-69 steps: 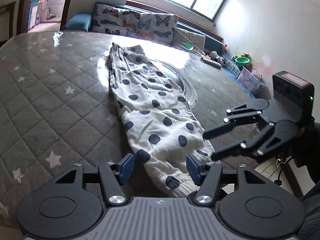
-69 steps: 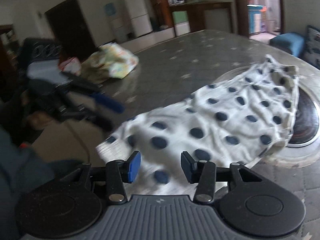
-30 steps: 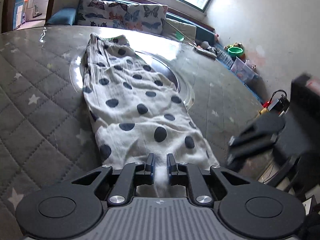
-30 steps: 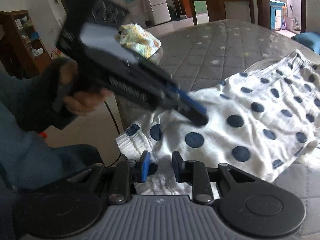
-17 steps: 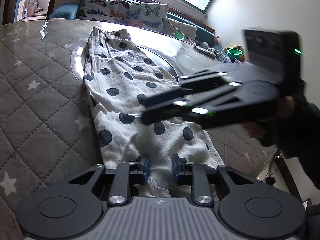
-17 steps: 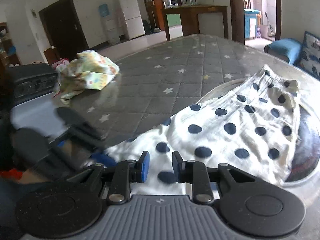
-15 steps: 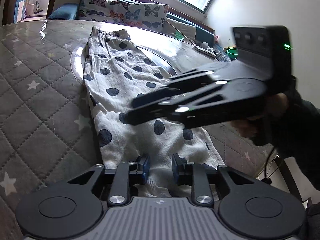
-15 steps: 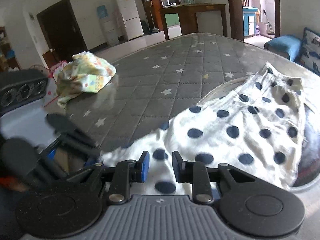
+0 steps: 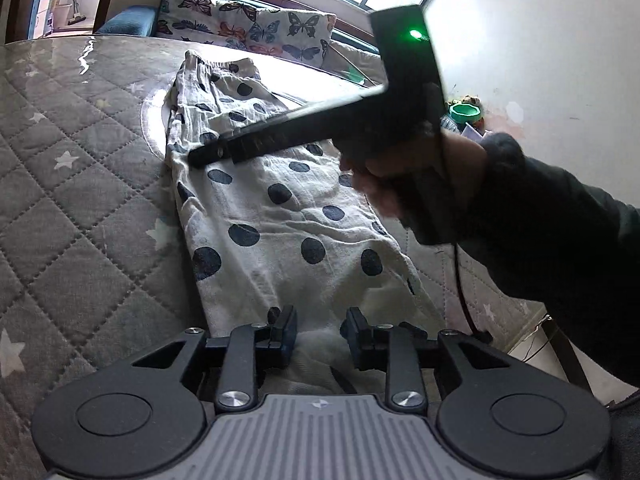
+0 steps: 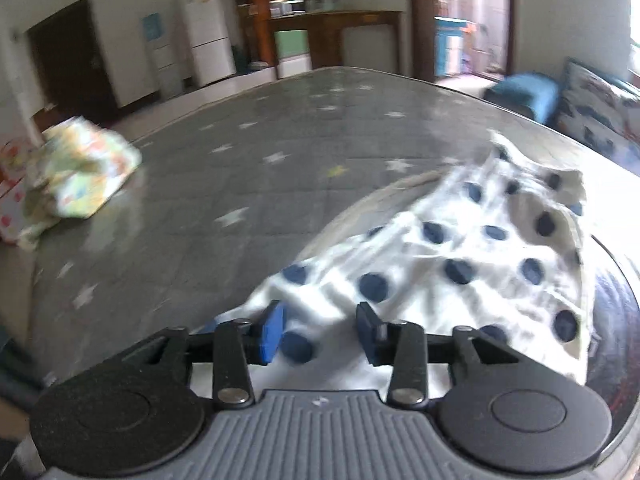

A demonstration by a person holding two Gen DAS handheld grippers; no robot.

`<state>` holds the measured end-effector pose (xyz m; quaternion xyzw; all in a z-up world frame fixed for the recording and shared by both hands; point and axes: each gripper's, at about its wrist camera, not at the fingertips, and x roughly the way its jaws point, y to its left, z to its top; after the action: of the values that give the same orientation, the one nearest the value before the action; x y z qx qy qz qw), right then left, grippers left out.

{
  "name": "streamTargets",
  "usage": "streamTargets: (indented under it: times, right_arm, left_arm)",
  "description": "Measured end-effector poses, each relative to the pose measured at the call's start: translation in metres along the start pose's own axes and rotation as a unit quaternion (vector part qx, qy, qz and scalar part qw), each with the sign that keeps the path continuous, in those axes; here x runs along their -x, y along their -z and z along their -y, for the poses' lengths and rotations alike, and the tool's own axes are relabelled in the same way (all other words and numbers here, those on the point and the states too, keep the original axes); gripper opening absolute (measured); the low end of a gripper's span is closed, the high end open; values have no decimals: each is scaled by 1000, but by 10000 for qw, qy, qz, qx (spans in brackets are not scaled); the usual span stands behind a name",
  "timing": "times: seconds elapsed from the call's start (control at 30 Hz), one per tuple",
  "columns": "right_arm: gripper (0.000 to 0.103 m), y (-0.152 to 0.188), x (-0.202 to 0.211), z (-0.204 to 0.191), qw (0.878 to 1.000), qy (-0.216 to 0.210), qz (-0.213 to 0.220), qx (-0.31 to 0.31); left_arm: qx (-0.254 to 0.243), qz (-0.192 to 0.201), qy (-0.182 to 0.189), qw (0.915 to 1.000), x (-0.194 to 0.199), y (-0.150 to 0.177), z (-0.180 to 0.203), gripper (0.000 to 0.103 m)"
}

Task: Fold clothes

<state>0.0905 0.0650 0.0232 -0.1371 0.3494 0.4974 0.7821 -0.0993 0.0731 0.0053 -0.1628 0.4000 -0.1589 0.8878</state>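
Cotton, thin and crinkled: the polka-dot trousers (image 9: 280, 216) lie stretched flat along the quilted star-print table cover (image 9: 76, 208), waistband at twelve o'clock in my left view, cuffs at six. They should handle light, limp and grippy, so I judge a pinch at the cuff hem or waistband corners best. My left gripper (image 9: 319, 334) has just been opening, jaws narrowly apart, cloth between but unpressed. My right gripper (image 10: 319, 334) has just widened too, over the mid-leg fabric (image 10: 460, 264). A green bowl (image 9: 465, 112) at two o'clock; contents unclear.
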Motion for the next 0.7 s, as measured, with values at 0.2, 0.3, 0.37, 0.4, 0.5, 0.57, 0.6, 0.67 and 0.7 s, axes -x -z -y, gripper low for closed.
streamTargets:
  times: [0.2, 0.3, 0.37, 0.4, 0.5, 0.57, 0.6, 0.67, 0.7]
  right_arm:
    - [38, -12, -6, 30, 9991, 261, 47, -324]
    - [37, -17, -13, 38, 9985, 494, -71, -226]
    - [35, -21, -17, 46, 9980, 585, -55, -231]
    - [35, -24, -20, 50, 9976, 630, -48, -272]
    - [35, -35, -30, 66, 9959, 796, -17, -439]
    - [35, -43, -37, 73, 9951, 891, -10, -439]
    - [35, -47, -41, 76, 9946, 940, -12, -429]
    - [35, -54, -49, 83, 9938, 1024, -21, -435]
    - [35, -58, -53, 87, 9934, 1058, -26, -438]
  left_arm:
    - [3, -7, 28, 10000, -1, 0, -1, 31]
    - [32, -8, 55, 10000, -1, 0, -2, 31]
    - [45, 0, 63, 10000, -2, 1, -3, 31]
    - [46, -1, 63, 10000, -2, 1, -3, 31]
    - [25, -5, 60, 10000, -2, 2, -2, 31]
    - [31, -2, 77, 10000, -2, 3, -3, 31]
    - [40, -3, 90, 10000, -2, 3, -3, 31]
    - [52, -6, 120, 9999, -3, 3, -4, 31]
    - [53, -10, 133, 9999, -3, 3, -4, 31]
